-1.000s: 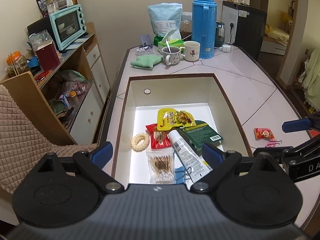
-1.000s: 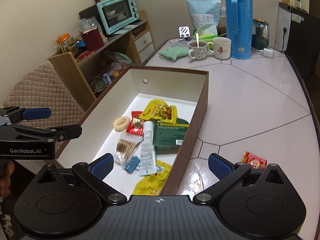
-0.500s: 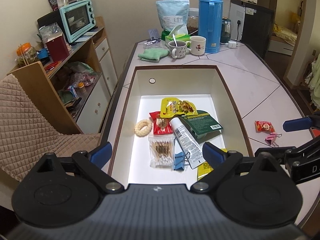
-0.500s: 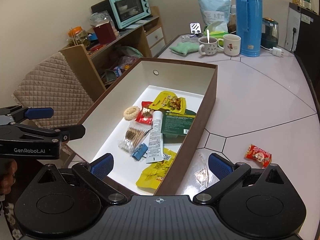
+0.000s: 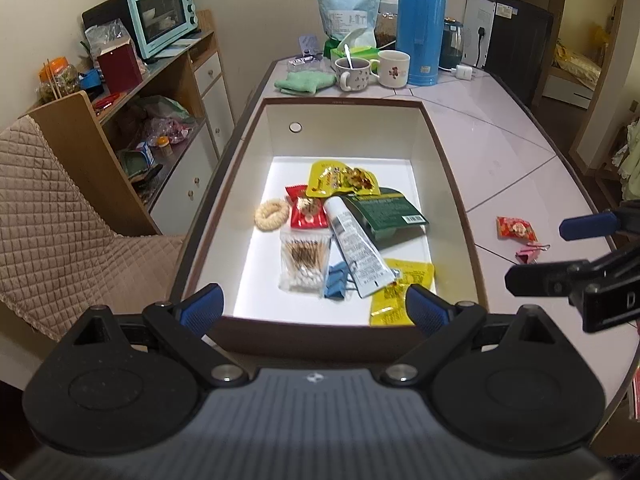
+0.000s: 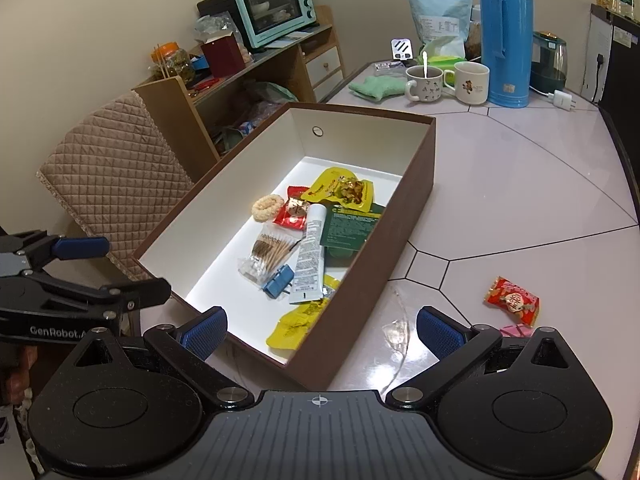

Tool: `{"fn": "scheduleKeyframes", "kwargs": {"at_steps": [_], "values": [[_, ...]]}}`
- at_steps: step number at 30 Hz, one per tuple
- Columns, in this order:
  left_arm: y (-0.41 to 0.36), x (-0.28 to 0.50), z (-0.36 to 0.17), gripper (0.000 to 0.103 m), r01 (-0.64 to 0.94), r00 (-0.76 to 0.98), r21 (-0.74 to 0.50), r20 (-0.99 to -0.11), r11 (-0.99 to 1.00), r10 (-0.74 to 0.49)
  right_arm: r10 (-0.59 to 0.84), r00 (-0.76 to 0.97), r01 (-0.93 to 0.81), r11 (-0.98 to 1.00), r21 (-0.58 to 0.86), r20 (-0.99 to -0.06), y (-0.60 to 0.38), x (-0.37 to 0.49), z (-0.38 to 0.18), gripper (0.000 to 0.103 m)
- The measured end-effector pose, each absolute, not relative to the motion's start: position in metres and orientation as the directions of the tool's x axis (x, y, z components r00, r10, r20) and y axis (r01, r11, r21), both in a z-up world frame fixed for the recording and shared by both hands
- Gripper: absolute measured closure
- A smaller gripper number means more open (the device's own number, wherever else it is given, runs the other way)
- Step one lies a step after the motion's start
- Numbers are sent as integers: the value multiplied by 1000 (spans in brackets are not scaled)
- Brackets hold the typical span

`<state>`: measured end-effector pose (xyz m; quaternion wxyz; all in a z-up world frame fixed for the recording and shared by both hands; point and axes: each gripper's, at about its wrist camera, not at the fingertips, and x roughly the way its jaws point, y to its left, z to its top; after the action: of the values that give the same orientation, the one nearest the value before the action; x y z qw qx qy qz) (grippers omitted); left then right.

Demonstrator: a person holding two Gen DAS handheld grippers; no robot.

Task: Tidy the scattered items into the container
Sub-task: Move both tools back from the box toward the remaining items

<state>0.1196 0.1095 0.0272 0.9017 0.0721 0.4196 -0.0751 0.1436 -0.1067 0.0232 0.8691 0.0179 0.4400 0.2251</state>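
A brown box (image 5: 444,148) (image 6: 416,200) with a white inside holds several items: yellow snack packs, a red pack, a white tube (image 5: 354,246), a green packet, cotton swabs, a blue clip and a ring-shaped piece. On the tabletop to its right lie a red snack pack (image 5: 516,227) (image 6: 512,295) and a pink binder clip (image 5: 530,251) (image 6: 516,330). My left gripper (image 5: 310,310) hovers open over the box's near wall, nothing in it. My right gripper (image 6: 320,330) is open above the box's near right corner, with the pink clip just beside its right fingertip (image 6: 440,336).
At the table's far end stand two mugs (image 5: 374,72), a blue thermos (image 5: 420,24), a green cloth and a pale blue bag. A quilted chair (image 5: 60,216) and a shelf with a teal oven (image 5: 160,14) are on the left. A clear wrapper (image 6: 396,332) lies near the box.
Both grippers have drawn back and risen, so the box and the table items appear farther away. Both stayed open and nothing was picked up.
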Motion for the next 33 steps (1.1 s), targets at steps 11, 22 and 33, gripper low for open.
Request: {"fn": "scheduleKeyframes", "kwargs": {"at_steps": [11,22,33], "values": [[59,111,25,7,281,630,46,-763,959,-148,402,537,-292,913,284,-742,-179,133,12,0],[-23,125,13,7,446,584,30,-767,895,-266,313,590,-67,937,342,-744,-283,121,-3,0],[-46,151,6,7,469,566,39,-780,882,-267,342,631,-152,935,321,-697,-302,124,-26,0]]}}
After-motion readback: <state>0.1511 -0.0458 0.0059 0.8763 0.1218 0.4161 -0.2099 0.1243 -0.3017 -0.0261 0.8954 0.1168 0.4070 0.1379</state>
